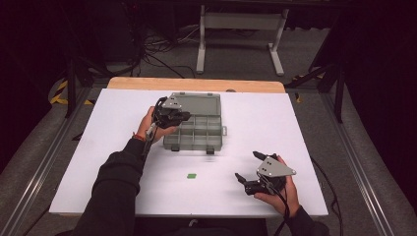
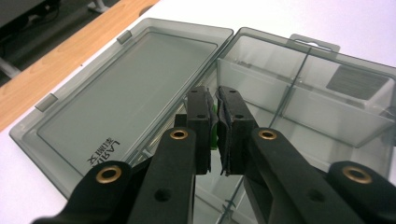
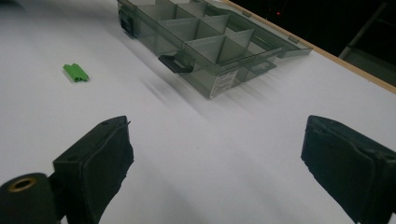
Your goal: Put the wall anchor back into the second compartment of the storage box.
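You have open counter (image 1: 295, 128) right of the box (image 1: 199, 132); its raised lid (image 1: 196, 102) blocks the far side.

— What sort of place is this?
— A lab or recording studio. Black curtains (image 1: 378, 73) close in the work area on both sides.
— What else shows it?
— A white table (image 1: 295, 128) stands on a grey carpeted floor (image 1: 236, 73) between 2 metal rails (image 1: 364, 182). Loose cables (image 1: 157, 46) trail across the floor behind it, beside the white legs of a desk frame (image 1: 241, 34). Yellow-and-black hazard tape (image 1: 61, 93) marks the floor at the left.
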Action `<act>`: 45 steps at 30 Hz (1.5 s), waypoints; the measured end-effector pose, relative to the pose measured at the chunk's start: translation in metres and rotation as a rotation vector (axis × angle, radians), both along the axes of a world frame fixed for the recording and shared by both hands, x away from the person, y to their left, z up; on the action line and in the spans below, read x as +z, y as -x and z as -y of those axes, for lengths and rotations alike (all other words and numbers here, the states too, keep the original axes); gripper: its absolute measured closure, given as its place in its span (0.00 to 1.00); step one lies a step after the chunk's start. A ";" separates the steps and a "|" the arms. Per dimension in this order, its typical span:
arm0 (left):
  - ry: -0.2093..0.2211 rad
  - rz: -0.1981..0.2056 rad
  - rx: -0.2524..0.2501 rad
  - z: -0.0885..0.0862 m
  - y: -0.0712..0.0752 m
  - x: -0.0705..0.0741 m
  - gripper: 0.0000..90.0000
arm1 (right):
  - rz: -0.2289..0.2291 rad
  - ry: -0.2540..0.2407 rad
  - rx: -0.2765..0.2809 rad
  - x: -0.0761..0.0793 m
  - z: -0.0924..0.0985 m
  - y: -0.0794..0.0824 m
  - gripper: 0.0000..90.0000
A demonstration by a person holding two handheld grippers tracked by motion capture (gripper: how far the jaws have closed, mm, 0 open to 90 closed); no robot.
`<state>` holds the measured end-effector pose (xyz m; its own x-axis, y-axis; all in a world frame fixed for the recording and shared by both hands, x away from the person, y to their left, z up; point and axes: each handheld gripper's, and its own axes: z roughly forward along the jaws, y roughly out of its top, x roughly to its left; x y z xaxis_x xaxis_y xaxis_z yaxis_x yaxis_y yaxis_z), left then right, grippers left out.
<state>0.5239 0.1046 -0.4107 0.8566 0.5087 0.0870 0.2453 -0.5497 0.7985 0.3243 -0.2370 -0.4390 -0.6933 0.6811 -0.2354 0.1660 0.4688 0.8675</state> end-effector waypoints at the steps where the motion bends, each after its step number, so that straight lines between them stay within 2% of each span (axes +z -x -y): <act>1: -0.007 -0.004 0.001 0.000 -0.002 -0.001 0.94 | 0.002 -0.001 0.000 0.000 0.000 0.000 0.10; 11: -0.049 -0.023 0.024 0.003 -0.008 -0.011 0.94 | 0.006 -0.004 0.001 0.001 0.000 0.001 0.10; 29: -0.053 -0.039 0.025 0.005 -0.007 -0.014 0.93 | 0.004 -0.001 0.002 0.001 0.000 0.001 0.10; 34: -0.064 -0.051 0.012 0.005 -0.005 -0.016 0.92 | 0.002 0.002 0.002 0.000 0.000 0.000 0.10; 38: -0.062 -0.038 0.025 0.003 -0.003 -0.015 0.87 | 0.000 0.002 0.002 0.000 0.000 0.000 0.10; 40: -0.038 -0.031 0.018 0.000 0.002 -0.012 0.86 | 0.000 0.003 0.002 0.000 0.000 0.000 0.10; 45: -0.020 0.007 -0.021 -0.006 0.017 -0.002 0.82 | -0.001 0.003 0.003 0.000 0.000 0.000 0.10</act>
<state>0.5065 0.1107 -0.4127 0.8663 0.4887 0.1035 0.2277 -0.5708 0.7889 0.3243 -0.2366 -0.4390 -0.6958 0.6780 -0.2372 0.1649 0.4722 0.8660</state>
